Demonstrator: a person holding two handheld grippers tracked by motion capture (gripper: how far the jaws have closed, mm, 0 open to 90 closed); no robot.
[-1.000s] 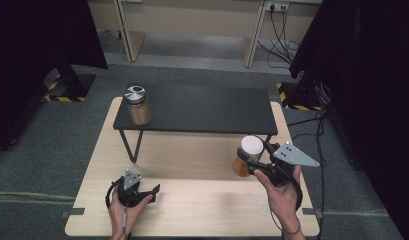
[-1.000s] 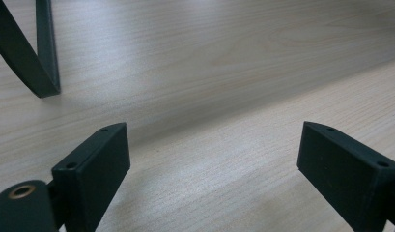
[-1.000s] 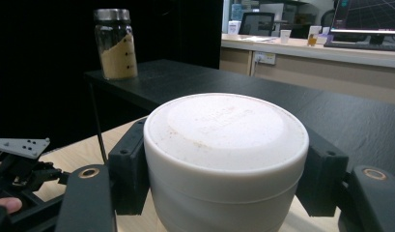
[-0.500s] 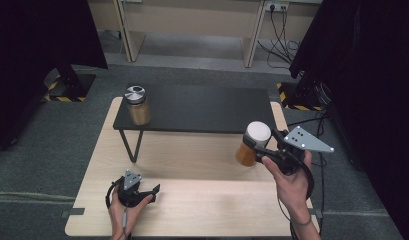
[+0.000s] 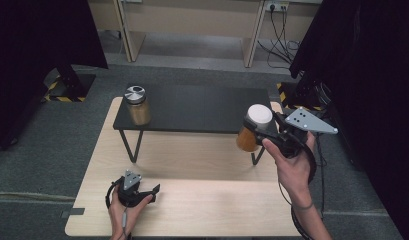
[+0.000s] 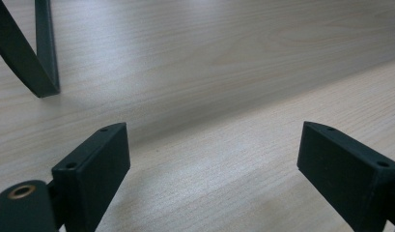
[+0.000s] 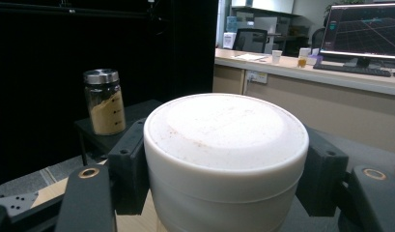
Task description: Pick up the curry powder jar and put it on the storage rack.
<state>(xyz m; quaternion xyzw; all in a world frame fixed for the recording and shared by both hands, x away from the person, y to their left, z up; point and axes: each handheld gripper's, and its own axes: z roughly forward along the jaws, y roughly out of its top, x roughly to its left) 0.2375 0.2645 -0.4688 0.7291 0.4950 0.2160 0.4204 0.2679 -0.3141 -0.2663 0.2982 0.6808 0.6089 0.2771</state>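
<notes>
At right of frame, the right gripper (image 5: pixel 262 131) clenched the white-lidded spice jar (image 5: pixel 253 129) below its lid; likely glass, rigid, breakable. The left gripper (image 5: pixel 142 192) rested released.

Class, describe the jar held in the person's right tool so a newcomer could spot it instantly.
Start at the black shelf standing on the wooden table. By its right end, the right tool holds a jar of orange-brown contents in the air. Its wide white lid sets it apart from the metal-lidded jar standing on the shelf's left end.
</notes>
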